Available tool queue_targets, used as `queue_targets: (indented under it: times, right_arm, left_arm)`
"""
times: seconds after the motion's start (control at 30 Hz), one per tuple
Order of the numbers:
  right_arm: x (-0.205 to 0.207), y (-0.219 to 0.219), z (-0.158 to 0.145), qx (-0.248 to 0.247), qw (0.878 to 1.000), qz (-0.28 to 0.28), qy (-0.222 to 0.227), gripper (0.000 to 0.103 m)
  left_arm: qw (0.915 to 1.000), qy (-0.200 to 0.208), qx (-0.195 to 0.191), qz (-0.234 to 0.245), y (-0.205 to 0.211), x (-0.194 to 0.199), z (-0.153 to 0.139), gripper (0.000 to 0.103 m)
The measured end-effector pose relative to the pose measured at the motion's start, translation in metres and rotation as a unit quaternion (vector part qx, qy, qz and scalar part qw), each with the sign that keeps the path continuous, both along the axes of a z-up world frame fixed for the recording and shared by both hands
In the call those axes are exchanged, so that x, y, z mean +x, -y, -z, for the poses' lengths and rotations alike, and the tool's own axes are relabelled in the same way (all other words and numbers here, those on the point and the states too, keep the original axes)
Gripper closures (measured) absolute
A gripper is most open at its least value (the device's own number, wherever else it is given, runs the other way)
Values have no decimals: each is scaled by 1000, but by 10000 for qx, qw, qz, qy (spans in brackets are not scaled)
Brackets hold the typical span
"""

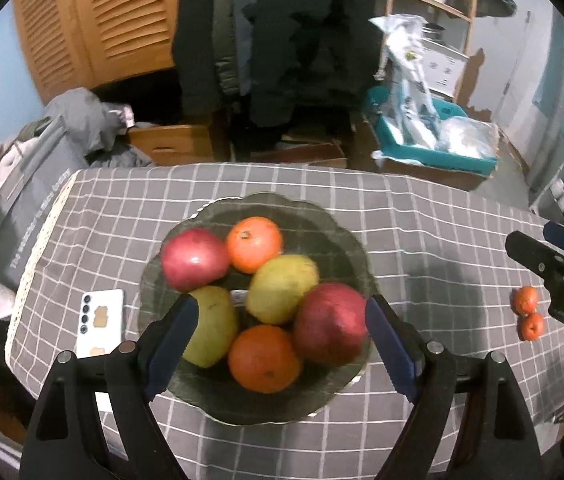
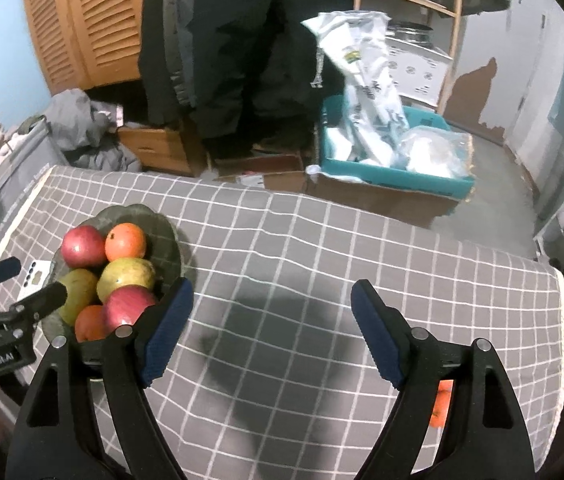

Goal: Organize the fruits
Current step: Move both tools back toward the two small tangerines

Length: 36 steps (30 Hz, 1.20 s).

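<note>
Hovering over the fruit bowl (image 1: 321, 216)
Left tongs (image 1: 278, 344) and right tongs (image 2: 272, 328) spread, empty; tangerines (image 1: 527, 312) soft, so pinch mid-body gently.

Six fruits sit in the bowl (image 1: 345, 240) on the counter (image 1: 421, 220). A phone (image 1: 100, 322) lies left of it; two tangerines (image 1: 527, 312) lie well apart to its right.
</note>
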State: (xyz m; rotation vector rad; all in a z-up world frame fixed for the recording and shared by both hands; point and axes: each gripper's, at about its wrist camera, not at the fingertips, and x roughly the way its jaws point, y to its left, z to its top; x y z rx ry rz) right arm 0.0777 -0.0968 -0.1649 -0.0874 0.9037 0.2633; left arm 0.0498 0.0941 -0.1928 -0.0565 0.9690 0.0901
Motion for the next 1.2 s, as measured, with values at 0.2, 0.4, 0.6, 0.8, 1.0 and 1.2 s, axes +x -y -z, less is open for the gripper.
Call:
queue_targets:
  times: [0.2,0.4,0.6,0.8,1.0,1.2]
  right_arm:
    - [-8,29,-5,-34,9999,150,-43,21]
    - [-20,60,-6,-99,9995,310,-35,20]
    - [-31,88,-4,-185,9988,446,-47,20]
    - [-39,115,3,-247,9977,623,-129,20]
    - [-43,141,16,-293,9962,765,-301,20]
    - [-41,158,39,-335,9940,865,-577,20]
  left_arm:
    - [9997,-9,6,258,29,2,-1,16]
    - [9987,-60,49,499,59,4,1,16]
    - [9971,-142,11,743,88,5,4,16]
    - [9955,-174,80,933,111,7,8,16]
    - [9933,-311,140,1105,134,12,18,16]
    - [9901,-489,277,1284,153,16,34,16]
